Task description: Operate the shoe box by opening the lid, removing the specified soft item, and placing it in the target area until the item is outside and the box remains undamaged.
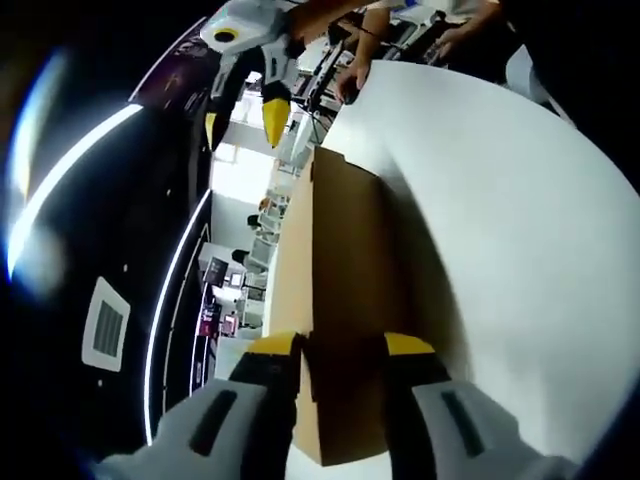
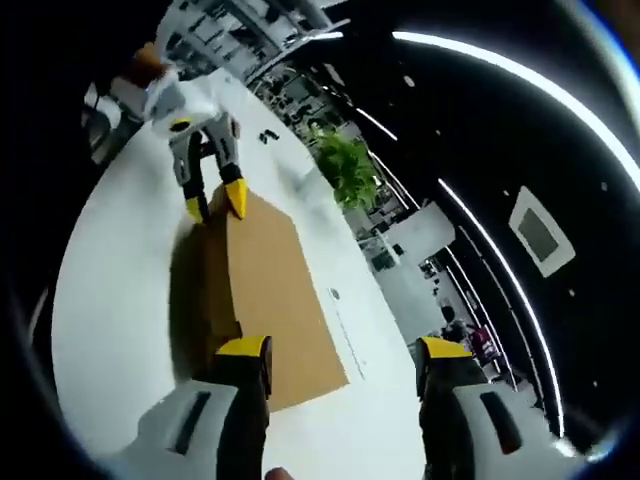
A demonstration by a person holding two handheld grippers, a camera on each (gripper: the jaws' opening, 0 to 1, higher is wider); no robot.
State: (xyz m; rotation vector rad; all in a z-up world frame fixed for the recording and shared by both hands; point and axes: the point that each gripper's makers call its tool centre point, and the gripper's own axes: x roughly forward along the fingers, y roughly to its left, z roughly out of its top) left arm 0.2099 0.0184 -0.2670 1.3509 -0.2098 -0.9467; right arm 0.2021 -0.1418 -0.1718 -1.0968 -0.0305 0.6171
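The brown cardboard shoe box [image 1: 345,290] lies closed on the white table [image 1: 500,230]. My left gripper [image 1: 343,350] has its yellow-tipped jaws drawn in against the box's near end corner, cardboard between them. In the right gripper view the same left gripper [image 2: 215,202] sits at the far end of the shoe box [image 2: 265,290]. My right gripper [image 2: 344,350] stands wide open over the box's near end, its left finger above the cardboard. In the left gripper view this right gripper [image 1: 243,122] hangs open beyond the box's far end. No soft item shows.
A person's hands [image 1: 350,80] rest at the far edge of the table. A green plant [image 2: 348,165] and office desks stand beyond the table [image 2: 110,300]. A dark ceiling with light strips fills the sides of both views.
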